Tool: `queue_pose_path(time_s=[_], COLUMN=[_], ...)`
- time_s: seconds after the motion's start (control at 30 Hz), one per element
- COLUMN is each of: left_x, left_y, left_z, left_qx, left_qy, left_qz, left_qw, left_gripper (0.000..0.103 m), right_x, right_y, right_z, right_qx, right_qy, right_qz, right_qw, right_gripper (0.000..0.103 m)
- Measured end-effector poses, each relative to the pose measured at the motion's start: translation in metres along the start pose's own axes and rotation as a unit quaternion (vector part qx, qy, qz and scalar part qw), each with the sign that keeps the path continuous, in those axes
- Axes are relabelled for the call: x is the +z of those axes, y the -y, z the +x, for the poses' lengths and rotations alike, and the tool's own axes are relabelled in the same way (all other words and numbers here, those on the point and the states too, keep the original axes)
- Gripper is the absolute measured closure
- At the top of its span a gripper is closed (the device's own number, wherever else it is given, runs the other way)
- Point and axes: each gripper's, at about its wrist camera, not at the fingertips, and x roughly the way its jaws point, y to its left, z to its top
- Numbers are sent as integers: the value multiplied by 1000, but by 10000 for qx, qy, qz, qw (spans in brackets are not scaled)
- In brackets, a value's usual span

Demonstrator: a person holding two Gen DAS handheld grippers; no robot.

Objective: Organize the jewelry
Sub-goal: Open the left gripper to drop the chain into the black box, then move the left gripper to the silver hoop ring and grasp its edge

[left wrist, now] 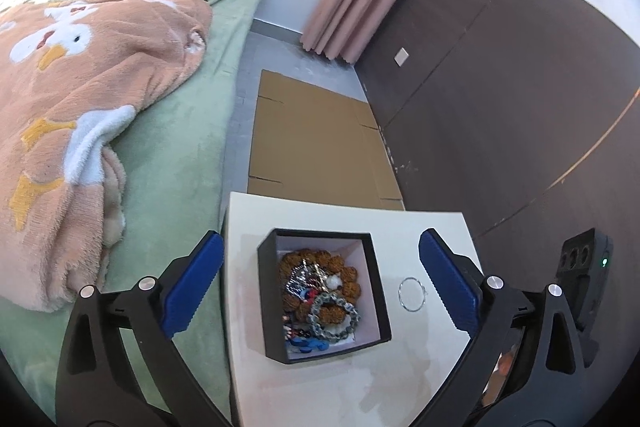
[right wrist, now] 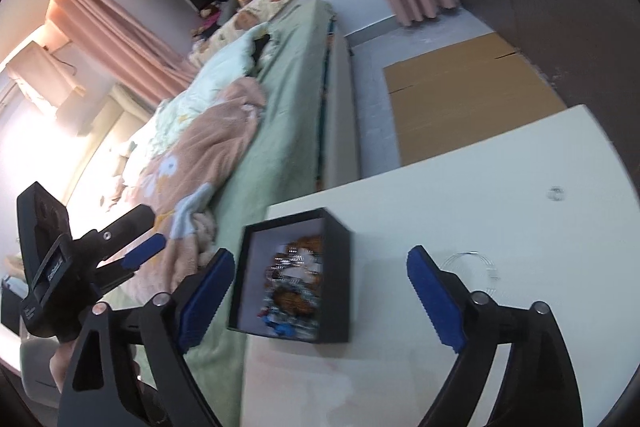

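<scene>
A black open box [left wrist: 324,291] with a white inside stands on the white table [left wrist: 360,379]. It holds several tangled pieces: brown bead bracelets, a grey-green bead bracelet [left wrist: 335,315] and blue items. A thin silver ring bangle [left wrist: 413,294] lies on the table just right of the box. My left gripper [left wrist: 320,283] is open and empty, its blue pads either side of the box, above it. My right gripper [right wrist: 320,291] is open and empty, above the box [right wrist: 292,283], with the bangle [right wrist: 474,263] beyond its right finger. A small ring [right wrist: 556,194] lies farther back.
A bed with a green sheet [left wrist: 172,163] and a peach duck blanket [left wrist: 80,75] lies left of the table. Flat cardboard [left wrist: 316,143] lies on the floor beyond the table. A dark wall panel [left wrist: 500,87] is on the right. The left gripper's body [right wrist: 60,275] shows at left in the right wrist view.
</scene>
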Motion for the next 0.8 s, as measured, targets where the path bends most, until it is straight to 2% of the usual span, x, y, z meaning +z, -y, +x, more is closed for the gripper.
queue_pose_path(time_s=[0.17, 0.3, 0.53, 0.6, 0.67, 0.8], left_x=[-11, -19, -36, -41, -45, -55], left_y=[20, 39, 78, 90, 101, 121], left_z=[4, 9, 16, 20, 28, 45], left_qx=[-10, -43, 48, 64, 171, 268], left_qy=[-66, -109, -182, -224, -359, -549], left_qz=[148, 332, 664, 769, 889, 952], left_qw=[9999, 9994, 9976, 9968, 9953, 9936], left_gripper=[6, 6, 6, 10, 20, 29], right_x=[0, -2, -4, -5, -5, -4], right_y=[26, 44, 91, 101, 109, 125], right_z=[-12, -25, -48, -55, -59, -68], right_qx=[-374, -536, -814, -891, -938, -892], right_qy=[-34, -42, -46, -40, -58, -122], right_qz=[177, 269, 779, 900, 965, 1154], right_qw=[9991, 9982, 9936, 9919, 9909, 9892], right_gripper=[8, 8, 8, 8, 8, 8])
